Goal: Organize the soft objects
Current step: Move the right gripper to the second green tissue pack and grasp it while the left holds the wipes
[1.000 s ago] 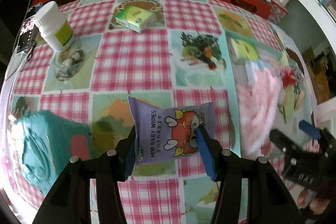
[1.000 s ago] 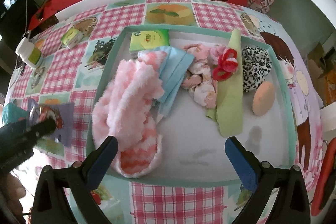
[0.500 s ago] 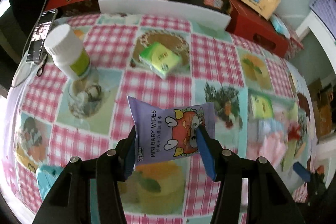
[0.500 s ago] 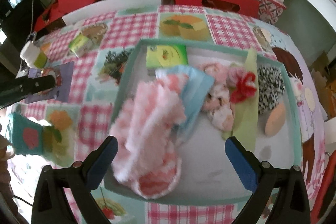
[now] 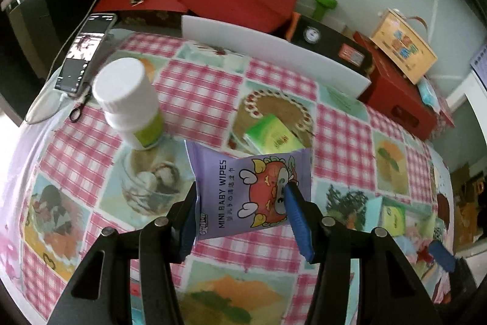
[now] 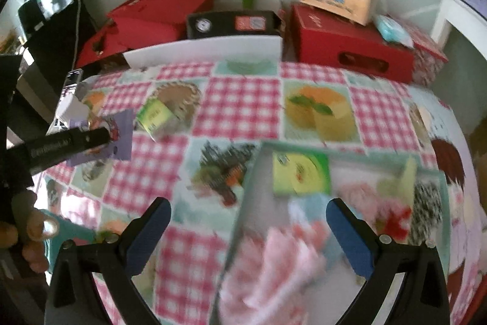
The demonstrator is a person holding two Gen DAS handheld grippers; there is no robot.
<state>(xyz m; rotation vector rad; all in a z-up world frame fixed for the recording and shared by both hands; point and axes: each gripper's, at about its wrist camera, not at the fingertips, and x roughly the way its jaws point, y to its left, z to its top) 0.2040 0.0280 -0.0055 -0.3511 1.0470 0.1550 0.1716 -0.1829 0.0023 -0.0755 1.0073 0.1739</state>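
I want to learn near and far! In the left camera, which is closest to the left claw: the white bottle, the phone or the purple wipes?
1. Purple wipes, held in the left claw.
2. White bottle, upper left.
3. Phone, far left edge.
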